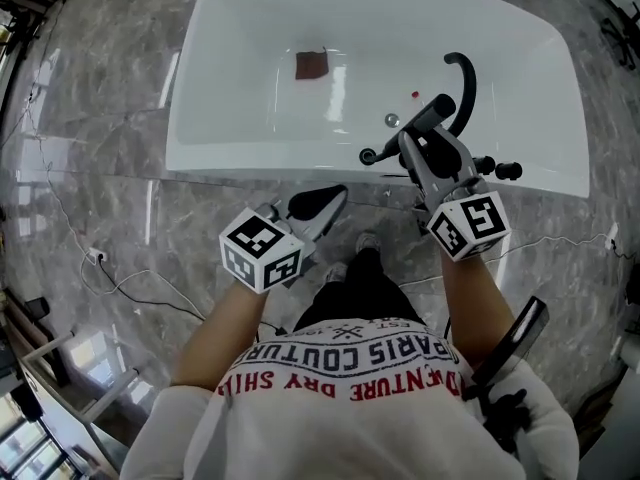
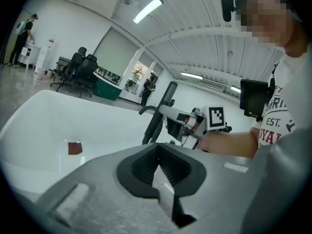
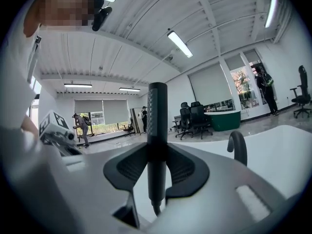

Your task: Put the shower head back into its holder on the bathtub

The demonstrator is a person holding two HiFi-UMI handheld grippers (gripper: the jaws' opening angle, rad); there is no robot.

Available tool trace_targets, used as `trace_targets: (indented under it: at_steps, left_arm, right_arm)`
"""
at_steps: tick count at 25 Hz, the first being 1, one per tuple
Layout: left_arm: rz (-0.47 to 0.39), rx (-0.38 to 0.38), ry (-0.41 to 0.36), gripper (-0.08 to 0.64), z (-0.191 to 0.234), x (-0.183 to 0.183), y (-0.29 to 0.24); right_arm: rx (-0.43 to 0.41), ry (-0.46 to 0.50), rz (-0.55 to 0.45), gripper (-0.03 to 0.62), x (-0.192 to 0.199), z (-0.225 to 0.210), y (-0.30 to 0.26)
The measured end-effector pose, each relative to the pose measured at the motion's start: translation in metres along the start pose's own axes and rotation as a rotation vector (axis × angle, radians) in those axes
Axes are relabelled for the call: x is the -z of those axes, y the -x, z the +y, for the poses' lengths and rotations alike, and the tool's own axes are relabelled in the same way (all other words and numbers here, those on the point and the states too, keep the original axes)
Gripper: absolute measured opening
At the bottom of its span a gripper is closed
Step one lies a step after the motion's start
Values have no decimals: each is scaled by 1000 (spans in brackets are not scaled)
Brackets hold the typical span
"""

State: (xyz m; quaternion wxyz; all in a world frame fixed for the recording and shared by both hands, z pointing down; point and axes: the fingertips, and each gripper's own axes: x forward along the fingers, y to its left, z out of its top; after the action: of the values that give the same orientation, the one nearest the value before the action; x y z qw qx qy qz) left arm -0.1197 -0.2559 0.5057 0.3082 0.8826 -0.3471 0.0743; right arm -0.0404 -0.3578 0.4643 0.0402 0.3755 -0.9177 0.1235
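Between right tongs point(image 3: 156, 173), shower head point(image 3: 157, 116) clamped

black shower head point(image 3: 157, 116), gripped, above white bathtub's point(image 1: 250, 161) near rim

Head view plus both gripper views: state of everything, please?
right gripper: shut on the shower head.
shower head: out of its holder, upright in that grip.
left gripper: shut, empty.
bathtub: no water visible; brown patch lies on its floor.
spout: not running.
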Motion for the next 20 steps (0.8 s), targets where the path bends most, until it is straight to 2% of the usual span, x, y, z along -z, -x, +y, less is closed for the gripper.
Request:
trace_targets:
  at_steps: [4, 10, 20]
  left_arm:
    - [-4, -2, -21, 2, -1, -5, 12]
    - [-10, -38, 34, 2, 18, 5, 26]
    - [-4, -70, 84, 2, 28, 23, 36]
  right_arm:
    - [20, 11, 56, 120, 37, -3, -18]
    - [34, 26, 155, 120, 97, -8, -40]
    - [58, -2, 263, 120, 163, -28, -58]
